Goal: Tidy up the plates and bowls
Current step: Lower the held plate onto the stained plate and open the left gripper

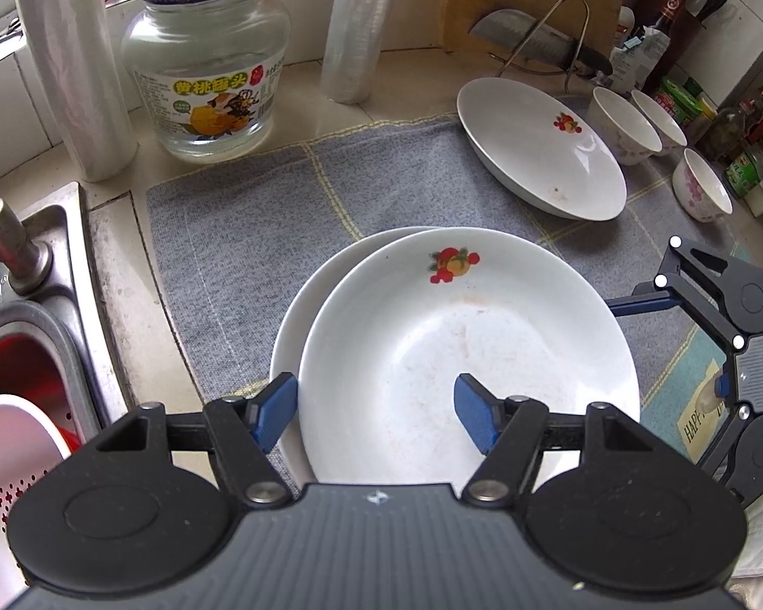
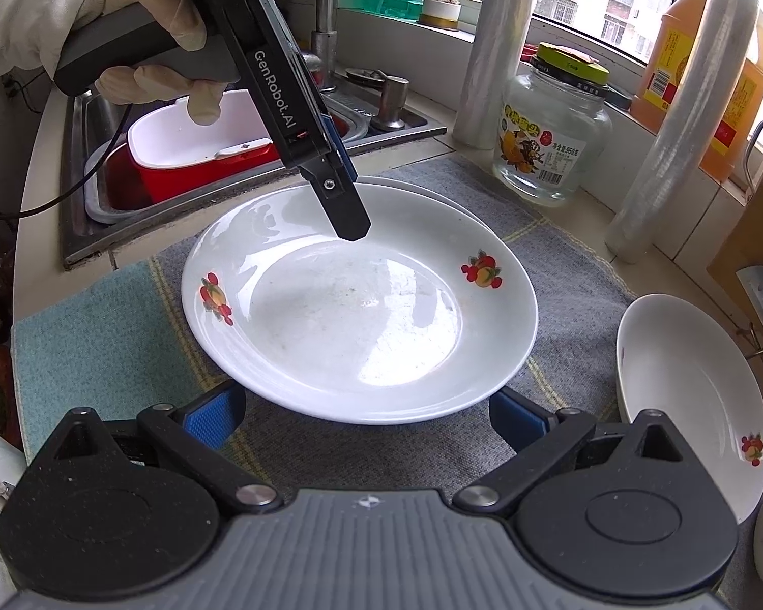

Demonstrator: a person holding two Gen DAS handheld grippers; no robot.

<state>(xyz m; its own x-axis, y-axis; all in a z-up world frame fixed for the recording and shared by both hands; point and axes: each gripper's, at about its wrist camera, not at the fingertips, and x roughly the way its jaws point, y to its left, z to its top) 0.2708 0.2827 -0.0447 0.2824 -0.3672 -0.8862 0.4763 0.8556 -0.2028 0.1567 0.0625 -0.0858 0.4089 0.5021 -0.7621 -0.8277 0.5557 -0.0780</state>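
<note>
A white plate with fruit prints [image 1: 463, 351] [image 2: 361, 305] lies on top of a second white plate [image 1: 300, 305] [image 2: 432, 193], a little off centre, on a grey mat [image 1: 259, 234]. My left gripper [image 1: 376, 412] is open, its fingers on either side of the top plate's near rim; in the right wrist view it [image 2: 348, 193] hangs over that plate's far rim. My right gripper [image 2: 366, 419] is open and empty at the plate's near edge; it also shows at the right of the left wrist view [image 1: 686, 335]. A third plate [image 1: 539, 147] [image 2: 692, 396] lies apart. Three small bowls [image 1: 625, 127] stand beyond it.
A steel sink [image 2: 96, 188] with a red tub and white basin [image 2: 188, 142] lies at the left. A glass jar [image 1: 208, 71] [image 2: 549, 137], two cling-film rolls [image 1: 356, 25] [image 2: 681, 117], a cleaver on a rack [image 1: 539, 40] and sauce bottles [image 1: 671, 30] line the back.
</note>
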